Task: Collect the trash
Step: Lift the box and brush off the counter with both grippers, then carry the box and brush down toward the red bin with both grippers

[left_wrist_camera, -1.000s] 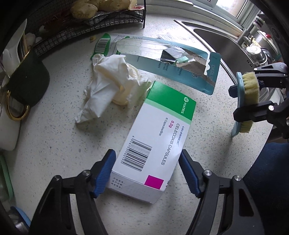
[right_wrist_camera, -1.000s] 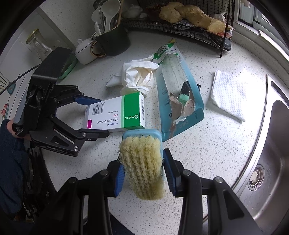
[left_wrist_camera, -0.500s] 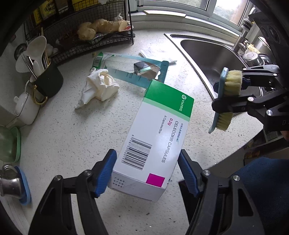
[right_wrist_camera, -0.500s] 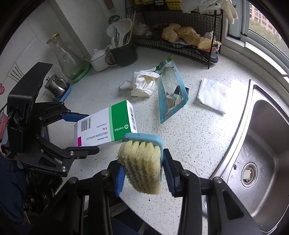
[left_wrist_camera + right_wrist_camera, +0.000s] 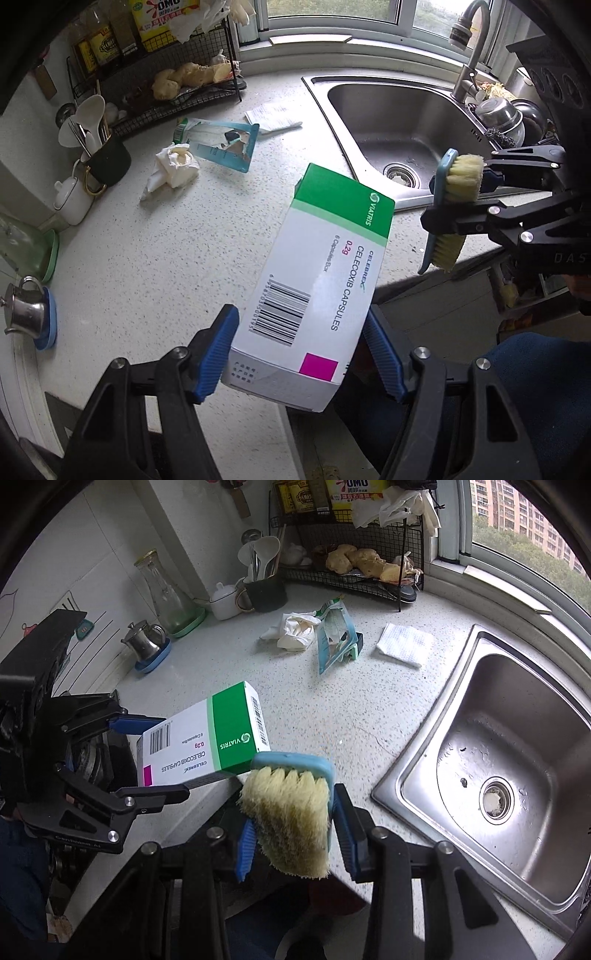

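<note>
1. Left wrist view: your left gripper (image 5: 299, 350) pinches one medicine box (image 5: 314, 280) by its long sides, holding it in the air above the counter edge. To its right, your right gripper (image 5: 458, 206) clamps one scrub brush (image 5: 452, 206) in front of the sink (image 5: 369, 107).
2. Same view, counting what lies on the countertop (image 5: 147, 258): one crumpled tissue (image 5: 171, 166), one torn teal package (image 5: 221, 144) touching it, and one folded paper towel (image 5: 273, 116) just beyond, near the sink rim. That makes three loose pieces on the surface and one box in your grip.
3. Only this view shows the faucet (image 5: 467, 55) and the steel bowls (image 5: 504, 118) beside the basin.
4. Right wrist view: your right gripper (image 5: 295, 834) is pressed onto the brush (image 5: 291, 812), bristles facing the camera. Your left gripper (image 5: 155, 753) carries the box (image 5: 207, 738) at the left, off the counter.
5. Same three pieces here: tissue (image 5: 295, 629), package (image 5: 336, 635), paper towel (image 5: 406, 644).
6. Only this view shows the glass carafe (image 5: 162, 590) whole, and the brush's bristle face.
</note>
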Action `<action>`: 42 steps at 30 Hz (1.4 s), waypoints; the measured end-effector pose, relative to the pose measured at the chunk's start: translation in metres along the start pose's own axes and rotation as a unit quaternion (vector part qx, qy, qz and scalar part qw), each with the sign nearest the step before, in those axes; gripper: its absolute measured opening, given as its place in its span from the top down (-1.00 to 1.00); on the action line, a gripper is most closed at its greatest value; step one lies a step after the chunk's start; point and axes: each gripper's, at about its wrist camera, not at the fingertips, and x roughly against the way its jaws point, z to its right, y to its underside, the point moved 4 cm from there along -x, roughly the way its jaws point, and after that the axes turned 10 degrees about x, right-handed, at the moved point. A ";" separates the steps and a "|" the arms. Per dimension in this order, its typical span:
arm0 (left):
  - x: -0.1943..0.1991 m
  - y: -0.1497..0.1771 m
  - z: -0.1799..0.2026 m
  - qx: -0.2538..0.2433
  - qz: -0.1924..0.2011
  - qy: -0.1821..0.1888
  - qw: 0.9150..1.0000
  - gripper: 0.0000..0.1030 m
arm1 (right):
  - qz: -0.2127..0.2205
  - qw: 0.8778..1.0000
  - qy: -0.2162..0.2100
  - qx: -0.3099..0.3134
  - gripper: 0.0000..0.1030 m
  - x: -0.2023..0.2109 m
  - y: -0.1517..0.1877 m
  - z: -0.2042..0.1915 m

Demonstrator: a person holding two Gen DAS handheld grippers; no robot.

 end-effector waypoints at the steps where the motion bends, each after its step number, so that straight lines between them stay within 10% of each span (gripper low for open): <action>1: 0.002 0.006 0.006 0.003 0.001 0.000 1.000 -0.31 | 0.001 1.000 -0.001 -0.001 0.31 0.004 0.006 -0.001; 19: -0.005 0.089 0.079 0.028 -0.035 0.019 0.999 -0.31 | -0.023 1.000 -0.001 -0.021 0.31 0.018 0.103 -0.015; 42: -0.152 0.159 0.106 0.036 -0.125 0.058 0.990 -0.31 | -0.111 0.990 0.004 -0.083 0.31 -0.094 0.202 0.002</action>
